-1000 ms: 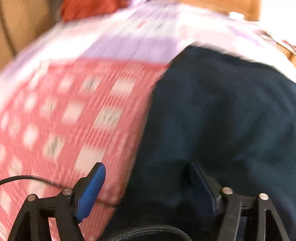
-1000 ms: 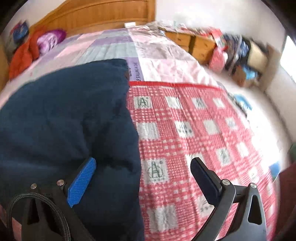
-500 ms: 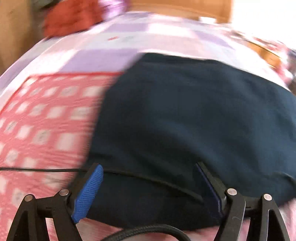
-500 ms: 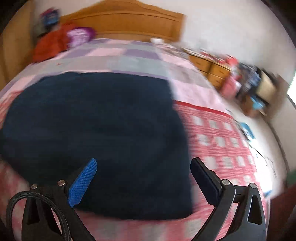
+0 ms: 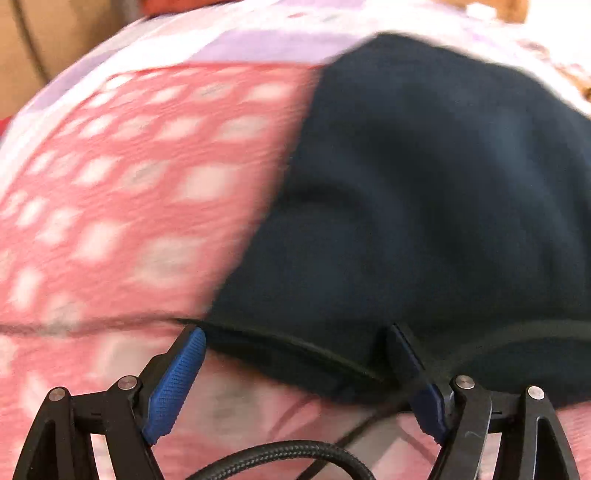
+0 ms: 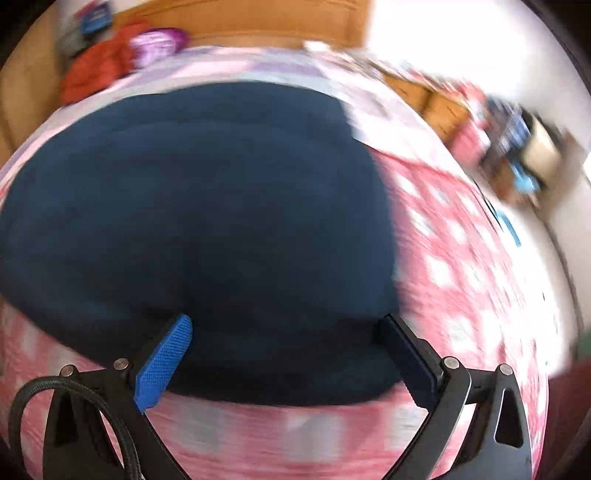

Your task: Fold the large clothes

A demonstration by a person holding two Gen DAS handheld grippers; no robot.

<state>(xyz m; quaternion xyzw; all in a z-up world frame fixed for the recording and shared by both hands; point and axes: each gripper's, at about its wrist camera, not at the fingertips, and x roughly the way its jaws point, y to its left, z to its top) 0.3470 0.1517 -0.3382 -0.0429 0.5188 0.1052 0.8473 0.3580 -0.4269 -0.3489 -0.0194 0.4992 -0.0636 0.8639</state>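
On the bed: a dark navy garment (image 6: 199,221) lies spread flat over a pink-and-white checked bedspread (image 5: 122,192), both views blurred.
Far left, right wrist view: an orange-red bundle (image 6: 94,72) and a purple bag (image 6: 157,42) sit at the head of the bed, below a wooden headboard (image 6: 258,18).
Left tool (image 5: 295,369): its jaws stand wide apart, gripping nothing; one blue pad (image 5: 177,380) is over bare bedspread just beside the garment's near left corner, the other over the garment's near hem.
Cables: a thin black cable (image 5: 291,345) runs across between the left tool's fingers, over the garment's near edge; a braided black cable (image 5: 280,456) loops at the bottom of that view.
Garment, left wrist view: it fills the right half of the frame, its left edge slanting up and away across the checks.
Right tool (image 6: 284,354): jaws wide apart and empty, both fingers over the garment's near edge, close to its right corner.
Garment, right wrist view: it covers the left and centre of the bed, with bedspread showing along its near edge and to its right.
Far right: wooden drawers (image 6: 439,107) and a blurred heap of clutter (image 6: 517,147) stand beside the bed.
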